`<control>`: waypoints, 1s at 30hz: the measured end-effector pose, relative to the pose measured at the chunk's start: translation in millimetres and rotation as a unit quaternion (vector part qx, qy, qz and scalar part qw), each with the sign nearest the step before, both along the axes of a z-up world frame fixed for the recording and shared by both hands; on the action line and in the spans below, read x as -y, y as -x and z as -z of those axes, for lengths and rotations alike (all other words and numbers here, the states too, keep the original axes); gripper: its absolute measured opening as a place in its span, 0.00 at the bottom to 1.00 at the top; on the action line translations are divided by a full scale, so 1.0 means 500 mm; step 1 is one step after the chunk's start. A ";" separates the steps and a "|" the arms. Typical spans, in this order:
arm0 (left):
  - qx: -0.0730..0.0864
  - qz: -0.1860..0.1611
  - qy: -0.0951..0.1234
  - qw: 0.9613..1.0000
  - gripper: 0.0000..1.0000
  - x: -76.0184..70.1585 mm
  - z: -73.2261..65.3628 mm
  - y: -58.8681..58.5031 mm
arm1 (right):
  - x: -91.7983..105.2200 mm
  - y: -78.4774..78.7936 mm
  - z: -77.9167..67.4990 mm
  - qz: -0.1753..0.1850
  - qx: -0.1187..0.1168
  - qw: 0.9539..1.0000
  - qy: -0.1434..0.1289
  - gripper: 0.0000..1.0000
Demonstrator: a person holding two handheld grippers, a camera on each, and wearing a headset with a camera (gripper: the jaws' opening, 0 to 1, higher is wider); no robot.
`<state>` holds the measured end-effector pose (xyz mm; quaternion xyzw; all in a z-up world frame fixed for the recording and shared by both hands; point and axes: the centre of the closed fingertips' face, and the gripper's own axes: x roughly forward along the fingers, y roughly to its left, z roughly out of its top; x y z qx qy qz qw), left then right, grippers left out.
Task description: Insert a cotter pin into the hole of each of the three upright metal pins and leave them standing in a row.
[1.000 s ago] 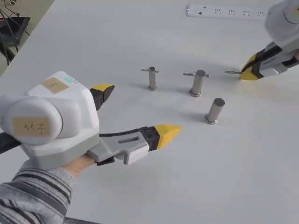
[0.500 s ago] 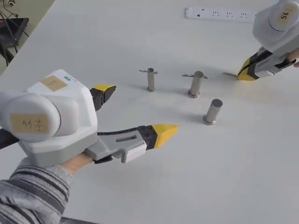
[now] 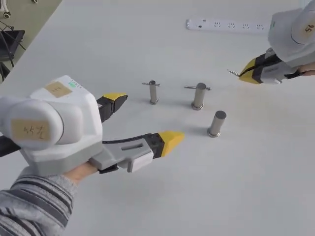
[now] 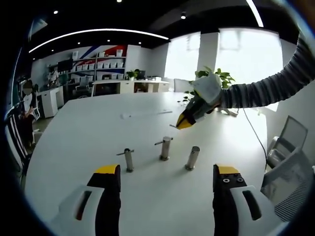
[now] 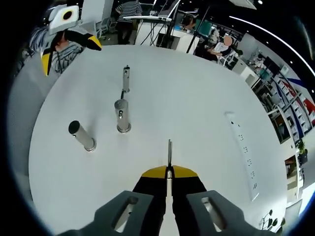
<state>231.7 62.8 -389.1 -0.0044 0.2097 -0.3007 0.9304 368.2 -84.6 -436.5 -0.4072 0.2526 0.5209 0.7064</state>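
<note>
Left gripper point(image 3: 143, 118) hangs wide open at the near left; mid-table point(image 3: 221, 187) the left pin point(image 3: 153, 92) and middle pin point(image 3: 199, 96) each carry a cotter pin point(image 3: 146, 84) -- the third pin point(image 3: 216, 123) stands bare, nearer; far right, the right gripper point(image 3: 247, 73) is pinched on a spare cotter pin point(image 3: 233, 73).

Bright, even light; metal pins point(image 3: 199, 96) cast soft shadows; fisheye edges bend.

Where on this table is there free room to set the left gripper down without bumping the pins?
The table is clear in front of the unfitted pin, right of the left gripper. The band from the power strip to the left pin and middle pin is free too. Crowded: around the three pins, and where the right gripper holds a cotter pin.
</note>
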 end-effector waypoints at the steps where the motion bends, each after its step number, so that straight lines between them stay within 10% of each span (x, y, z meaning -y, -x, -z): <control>1: 0.000 0.005 0.003 1.000 0.73 0.006 -0.004 -0.002 | -0.004 0.008 -0.008 -0.008 0.009 1.000 -0.001 0.00; 14: -0.008 0.034 0.020 0.999 0.55 0.050 -0.027 -0.029 | -0.067 0.088 -0.056 -0.096 0.074 0.992 -0.019 0.00; 30: -0.051 0.030 0.093 0.994 0.30 0.087 -0.033 -0.041 | -0.141 0.206 -0.084 -0.163 0.092 0.981 -0.042 0.00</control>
